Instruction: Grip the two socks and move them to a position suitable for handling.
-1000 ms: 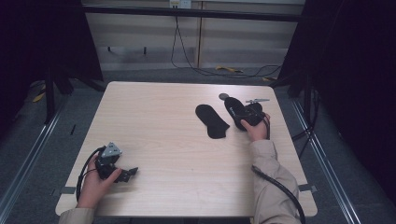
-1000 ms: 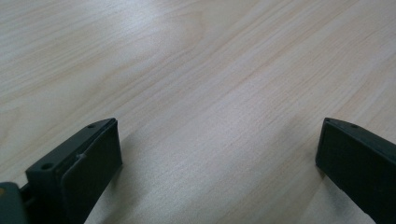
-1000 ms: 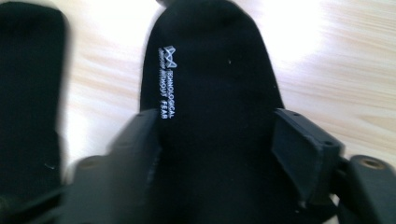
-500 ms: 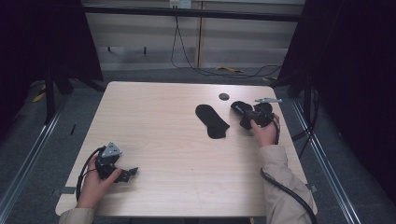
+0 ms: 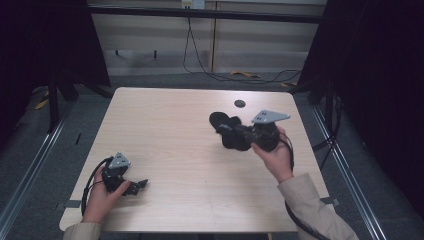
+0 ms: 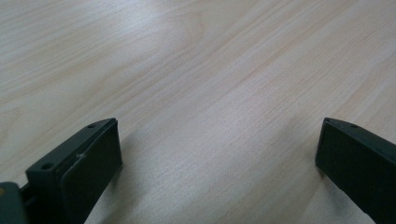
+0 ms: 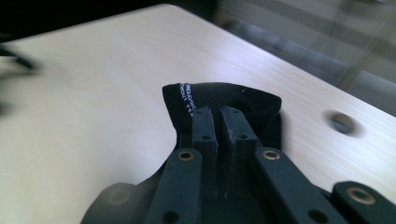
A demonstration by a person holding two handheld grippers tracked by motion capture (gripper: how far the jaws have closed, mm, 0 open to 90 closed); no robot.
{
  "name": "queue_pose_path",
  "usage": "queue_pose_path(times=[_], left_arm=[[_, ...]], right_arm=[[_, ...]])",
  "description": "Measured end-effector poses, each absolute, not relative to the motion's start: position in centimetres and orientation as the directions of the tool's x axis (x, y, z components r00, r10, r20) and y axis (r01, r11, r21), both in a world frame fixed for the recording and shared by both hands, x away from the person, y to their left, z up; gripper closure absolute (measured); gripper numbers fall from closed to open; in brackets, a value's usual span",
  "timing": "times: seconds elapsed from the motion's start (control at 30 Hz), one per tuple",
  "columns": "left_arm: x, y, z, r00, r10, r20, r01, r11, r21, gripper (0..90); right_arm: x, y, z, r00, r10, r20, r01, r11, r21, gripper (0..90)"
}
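Observation:
A black sock (image 5: 231, 143) with small white lettering near its edge (image 7: 224, 95) hangs lifted off the wooden table (image 5: 175, 125), right of the middle. My right gripper (image 5: 221, 129) points left and is shut on it. Its jaws have just been closing, and the cloth is pinched between the pads (image 7: 219, 114). My left gripper (image 5: 141, 184) rests near the table's front left corner in a hand. Its jaws stand wide apart over bare wood (image 6: 219, 140), with nothing between them.
A small dark round hole (image 5: 240, 103) sits in the tabletop near the far edge, behind the sock, and is blurred in the right gripper view (image 7: 343, 122). Dark frame posts and cables stand beyond the table. Grey floor lies on both sides.
The sock lay flat on the table before. My right gripper came over it from the right edge, took hold of it and lifted it toward the middle. The left gripper has not moved.

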State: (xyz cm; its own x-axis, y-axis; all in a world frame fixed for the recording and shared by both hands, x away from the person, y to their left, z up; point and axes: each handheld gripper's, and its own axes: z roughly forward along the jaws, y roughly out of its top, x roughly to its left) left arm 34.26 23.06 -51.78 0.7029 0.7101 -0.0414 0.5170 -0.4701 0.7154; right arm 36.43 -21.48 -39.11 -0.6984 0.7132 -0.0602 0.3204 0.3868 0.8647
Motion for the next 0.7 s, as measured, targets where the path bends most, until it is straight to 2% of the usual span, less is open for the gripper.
queue_pose_path(times=[0.1,0.13,0.17,0.2,0.23,0.27,0.4,0.47,0.7], left_arm=[[34.3,23.1,-51.8,0.703,0.71,-0.041,0.517,-0.47,0.716,0.0],[34.3,23.1,-51.8,0.703,0.71,-0.041,0.517,-0.47,0.715,0.0],[34.3,23.1,-51.8,0.703,0.71,-0.041,0.517,-0.47,0.715,0.0],[34.2,23.0,-51.8,0.702,0.711,-0.039,0.518,-0.472,0.713,0.0],[34.2,23.0,-51.8,0.702,0.711,-0.039,0.518,-0.472,0.713,0.0],[34.2,23.0,-51.8,0.702,0.711,-0.039,0.518,-0.472,0.714,0.0],[34.3,23.0,-51.8,0.703,0.71,-0.041,0.517,-0.47,0.716,0.0],[34.3,23.0,-51.8,0.703,0.71,-0.041,0.517,-0.47,0.716,0.0],[34.2,23.0,-51.8,0.702,0.711,-0.039,0.518,-0.472,0.714,0.0]], right_arm=[[33.2,-18.6,-40.3,-0.804,0.593,-0.043,0.269,0.428,0.863,83.5],[31.4,-17.5,-42.0,-0.827,0.561,-0.036,0.275,0.46,0.844,71.6],[31.4,-17.5,-42.0,-0.827,0.561,-0.036,0.275,0.46,0.844,71.6],[30.4,-17.5,-44.2,-0.807,0.59,-0.017,0.318,0.459,0.83,58.4],[30.4,-17.5,-44.2,-0.807,0.59,-0.017,0.318,0.459,0.83,58.4],[29.8,-18.3,-46.1,-0.773,0.635,-0.008,0.365,0.454,0.813,56.9],[28.7,-19.5,-48.3,-0.753,0.658,0.034,0.421,0.441,0.793,58.1],[28.4,-19.5,-48.2,-0.753,0.658,-0.007,0.404,0.47,0.784,58.9],[28.2,-18.1,-47.6,-0.757,0.654,0.02,0.397,0.434,0.809,65.4]])
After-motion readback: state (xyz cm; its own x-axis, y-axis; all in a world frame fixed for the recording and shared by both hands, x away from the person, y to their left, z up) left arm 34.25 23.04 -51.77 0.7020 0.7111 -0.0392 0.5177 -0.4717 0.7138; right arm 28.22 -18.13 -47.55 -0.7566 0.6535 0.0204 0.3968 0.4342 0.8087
